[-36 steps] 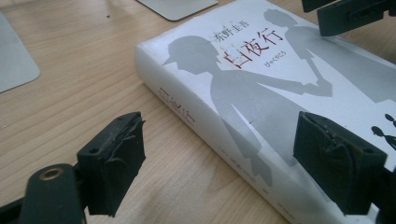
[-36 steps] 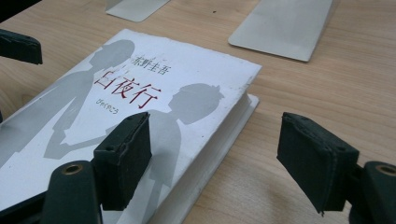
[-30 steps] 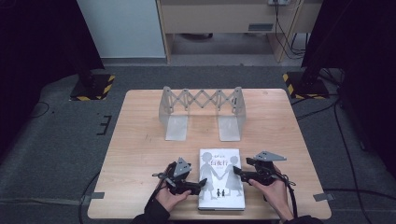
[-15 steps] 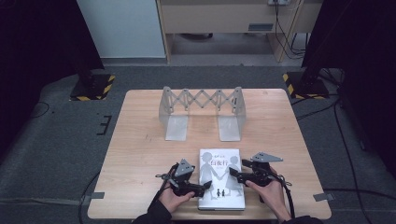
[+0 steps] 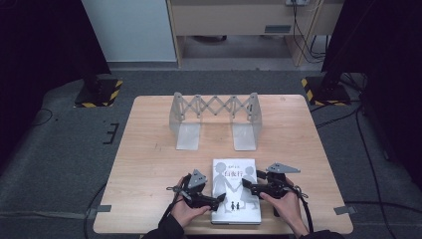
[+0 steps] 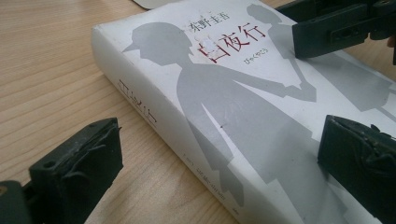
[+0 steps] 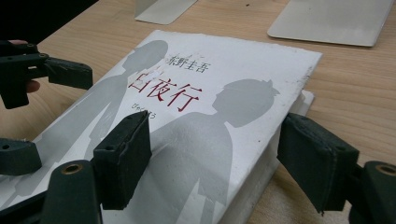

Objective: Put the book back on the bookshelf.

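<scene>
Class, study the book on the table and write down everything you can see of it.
The book is a thick white volume, shut and lying flat, cover up, at the near edge of the wooden table. Its cover bears grey silhouettes of two figures holding hands, a red title and small dark lettering; the spine carries faint grey lettering, and the page edges look rough. The left tongs straddle its spine side, their jaws just opened wider, pads clear of it. The right tongs straddle the opposite edge; contact unclear.
</scene>
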Motion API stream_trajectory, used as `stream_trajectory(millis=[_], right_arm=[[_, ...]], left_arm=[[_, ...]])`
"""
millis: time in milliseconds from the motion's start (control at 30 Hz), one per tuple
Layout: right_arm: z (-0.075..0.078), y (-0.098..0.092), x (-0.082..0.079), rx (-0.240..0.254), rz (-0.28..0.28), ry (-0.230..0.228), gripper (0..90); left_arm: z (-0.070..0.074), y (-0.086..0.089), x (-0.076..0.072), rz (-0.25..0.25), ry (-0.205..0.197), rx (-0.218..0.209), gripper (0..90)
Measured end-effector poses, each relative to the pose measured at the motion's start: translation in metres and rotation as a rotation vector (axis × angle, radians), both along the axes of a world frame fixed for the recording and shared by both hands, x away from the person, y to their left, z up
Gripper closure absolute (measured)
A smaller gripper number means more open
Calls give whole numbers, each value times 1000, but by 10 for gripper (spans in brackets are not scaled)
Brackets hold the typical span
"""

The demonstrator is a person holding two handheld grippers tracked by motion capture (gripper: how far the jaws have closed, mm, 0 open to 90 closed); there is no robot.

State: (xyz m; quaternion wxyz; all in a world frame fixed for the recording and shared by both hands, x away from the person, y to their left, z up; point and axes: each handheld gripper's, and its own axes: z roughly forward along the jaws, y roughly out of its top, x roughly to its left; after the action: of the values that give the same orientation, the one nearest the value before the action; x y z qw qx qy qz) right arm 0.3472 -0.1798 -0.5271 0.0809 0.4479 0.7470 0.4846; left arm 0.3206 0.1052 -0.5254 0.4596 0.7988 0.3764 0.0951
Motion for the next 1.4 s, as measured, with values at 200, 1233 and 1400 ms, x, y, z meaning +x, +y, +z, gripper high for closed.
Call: stream_trajectory(millis=[200, 1233, 1400], right_arm=[[2, 2, 0, -8, 2, -7, 259], [25, 16, 9, 85, 7, -62, 248], [32, 19, 11, 92, 17, -72, 236]], left_arm=[[1, 2, -1, -8, -13, 1, 0], [2, 8, -1, -19, -34, -49, 3], [3, 9, -1, -21, -29, -54, 13]])
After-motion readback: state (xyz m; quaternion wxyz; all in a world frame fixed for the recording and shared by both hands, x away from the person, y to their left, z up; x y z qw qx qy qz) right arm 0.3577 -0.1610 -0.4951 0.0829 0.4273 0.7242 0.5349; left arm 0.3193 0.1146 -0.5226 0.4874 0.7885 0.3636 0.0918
